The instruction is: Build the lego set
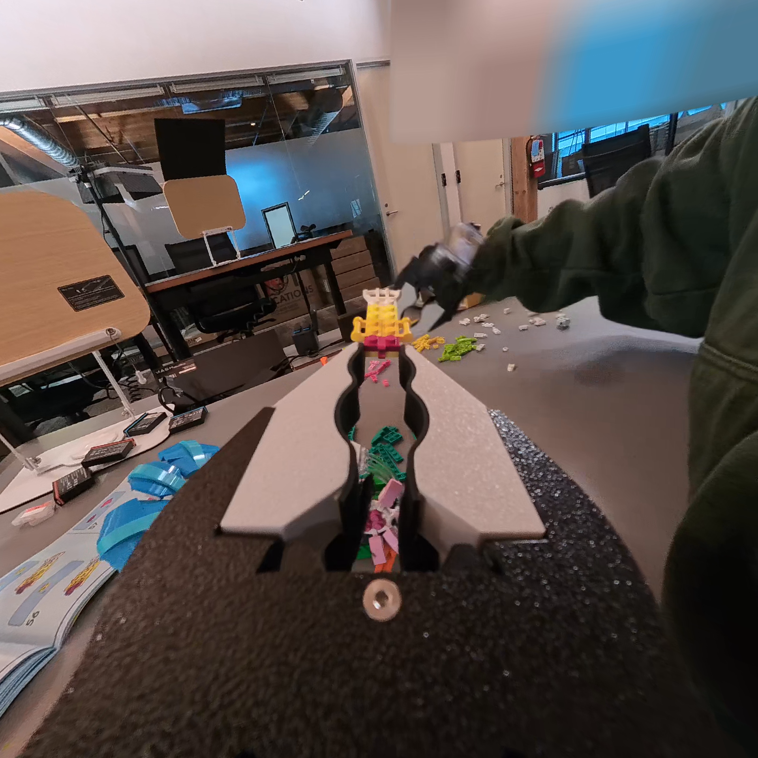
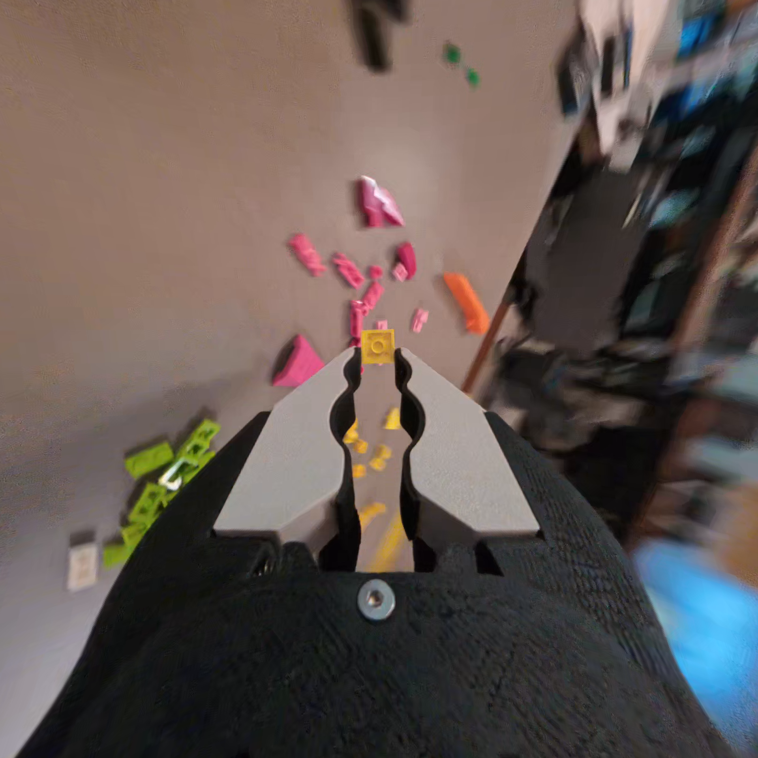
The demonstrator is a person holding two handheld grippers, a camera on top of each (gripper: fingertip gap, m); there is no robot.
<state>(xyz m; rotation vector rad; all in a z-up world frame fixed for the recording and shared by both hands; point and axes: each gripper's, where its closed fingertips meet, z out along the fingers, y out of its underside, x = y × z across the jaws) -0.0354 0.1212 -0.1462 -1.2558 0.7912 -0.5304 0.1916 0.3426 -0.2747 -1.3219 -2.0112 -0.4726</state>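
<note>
Yellow square plate [image 2: 377, 347] pinched flat between the tips of the right gripper [image 2: 376, 353], clear of the grey table [image 2: 143, 205]. Pink pieces [image 2: 348, 270] scattered at twelve o'clock, lime ones [image 2: 164, 471] at eight, an orange piece [image 2: 467, 303] at two. Left gripper [image 1: 381, 348] clenched on the magenta base of the partial model [image 1: 381, 320], held upright. Fetching step, seemingly done; next, probably carrying the plate over, lining studs up squarely, pressing down without twisting the model loose.

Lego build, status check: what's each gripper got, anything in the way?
Left gripper shut on partial build. Right gripper shut on yellow plate, over the loose pink pieces. Nothing visibly blocking.
</note>
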